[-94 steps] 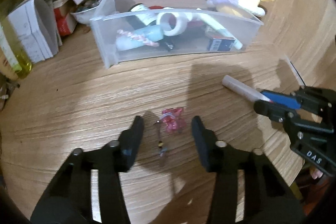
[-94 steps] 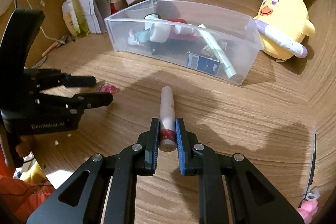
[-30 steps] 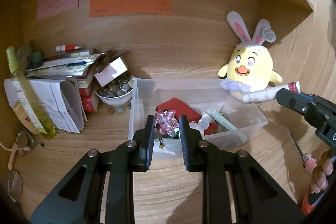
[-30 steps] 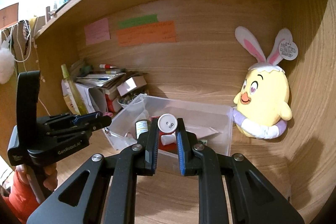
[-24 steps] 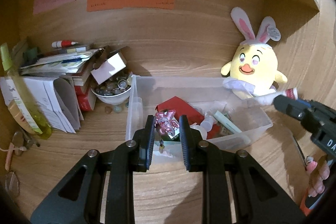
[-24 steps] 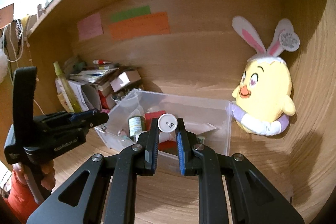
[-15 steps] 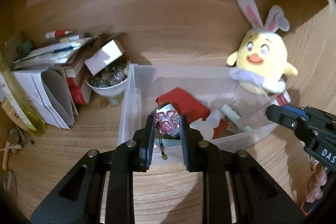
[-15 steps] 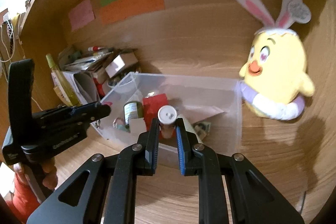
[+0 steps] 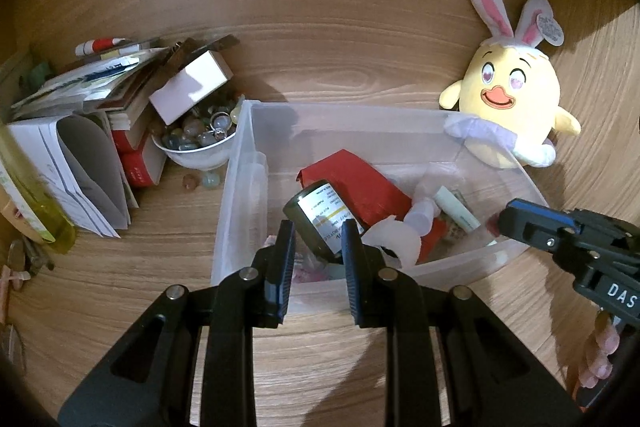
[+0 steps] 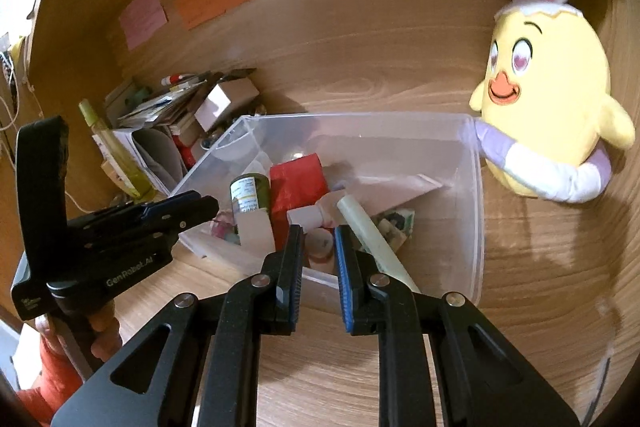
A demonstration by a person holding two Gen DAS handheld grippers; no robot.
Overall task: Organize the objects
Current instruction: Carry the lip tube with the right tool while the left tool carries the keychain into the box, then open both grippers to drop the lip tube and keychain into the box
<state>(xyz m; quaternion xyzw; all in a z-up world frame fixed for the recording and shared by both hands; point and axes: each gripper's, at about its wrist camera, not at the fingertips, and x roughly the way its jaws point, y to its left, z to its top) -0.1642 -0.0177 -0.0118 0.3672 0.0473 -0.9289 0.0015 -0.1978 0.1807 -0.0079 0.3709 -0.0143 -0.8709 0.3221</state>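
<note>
L claw [image 9: 317,247] over clear bin [image 9: 400,115], plush [image 9: 508,99] behind.

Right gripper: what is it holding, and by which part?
The right gripper holds the white cylindrical tube, pinched at its red-banded end.

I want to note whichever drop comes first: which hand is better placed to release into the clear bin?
Right, probably. The right gripper holds the tube past the near wall of the clear bin, over its contents. The left gripper is only at that wall, and its grip on the pink charm is unclear.
</note>
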